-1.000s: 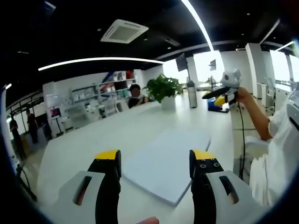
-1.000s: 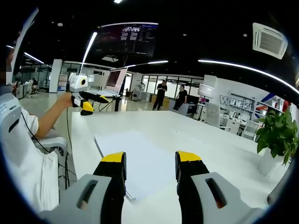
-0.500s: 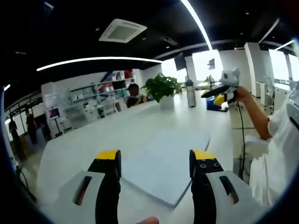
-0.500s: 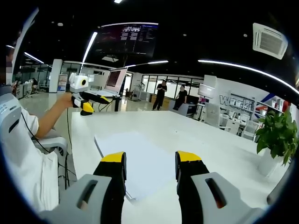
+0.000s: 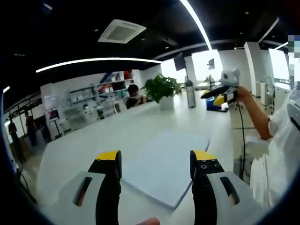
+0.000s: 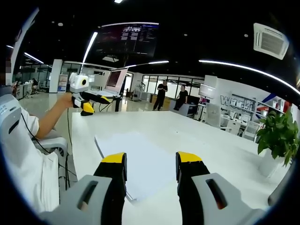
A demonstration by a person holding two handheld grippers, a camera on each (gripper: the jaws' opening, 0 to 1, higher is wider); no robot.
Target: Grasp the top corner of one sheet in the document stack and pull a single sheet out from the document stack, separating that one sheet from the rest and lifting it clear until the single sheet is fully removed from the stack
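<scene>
A white stack of paper point(image 5: 164, 166) lies flat on the long white table point(image 5: 93, 145), close to the table's near edge where the person sits, with one corner pointing toward that edge. In the right gripper view the same stack of paper point(image 6: 136, 157) runs back from between the jaws toward the table's left edge.

The left claw point(image 5: 156, 161) is held above the table, its yellow-tipped jaws standing wide apart with nothing between them; the paper lies below and beyond the tips, not touched. The right claw point(image 6: 151, 164) is likewise spread wide and empty, raised over the near part of the stack.

In the left gripper view the right claw point(image 5: 219, 96) shows at the right, held up in the air in the person's hand point(image 5: 242, 95), well above the table, with a cable hanging from it. In the right gripper view the left claw point(image 6: 86, 104) shows at the left, also raised in a hand point(image 6: 65, 100) clear of the table.

At the table's far end stand a potted plant point(image 5: 161, 91) and a tall bottle point(image 5: 189, 93) just beside it. A person point(image 5: 133, 95) sits behind the plant.
</scene>
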